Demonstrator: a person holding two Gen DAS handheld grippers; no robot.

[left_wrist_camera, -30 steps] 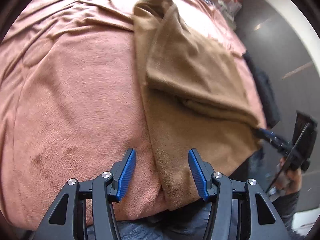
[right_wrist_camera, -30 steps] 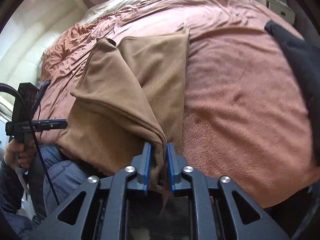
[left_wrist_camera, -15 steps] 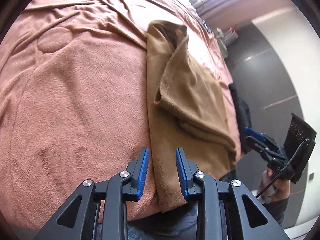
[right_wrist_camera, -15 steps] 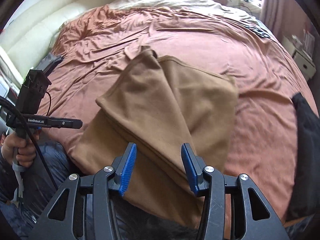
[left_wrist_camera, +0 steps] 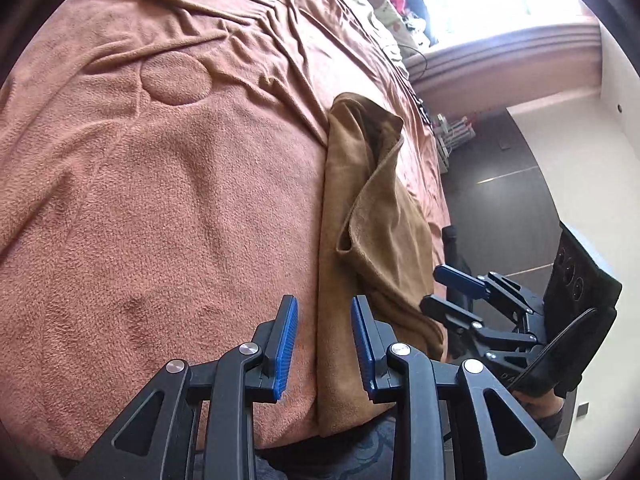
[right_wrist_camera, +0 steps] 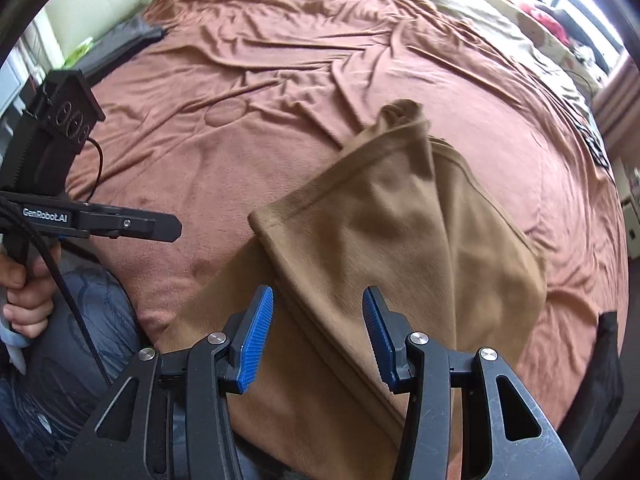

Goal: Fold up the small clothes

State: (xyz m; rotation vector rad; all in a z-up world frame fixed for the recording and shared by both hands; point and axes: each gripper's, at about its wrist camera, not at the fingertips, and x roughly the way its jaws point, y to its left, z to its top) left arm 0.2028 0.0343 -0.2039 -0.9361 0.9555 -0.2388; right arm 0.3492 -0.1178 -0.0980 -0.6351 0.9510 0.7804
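Both grippers (left_wrist_camera: 323, 322) (right_wrist_camera: 318, 312) gape, seemingly above brown garment (right_wrist_camera: 392, 240).

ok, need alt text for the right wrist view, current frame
A tan garment, loosely folded over itself, lies on a rust-coloured bedspread with the open right gripper just above its near edge, holding nothing. At left, a hand holds the left gripper over the bedspread.

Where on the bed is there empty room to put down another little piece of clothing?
The wide pink blanket left of the brown garment is bare, up to the wrinkles. It is crowded at the near edge, where the left tongs and right tongs hover, and by the black cloth.
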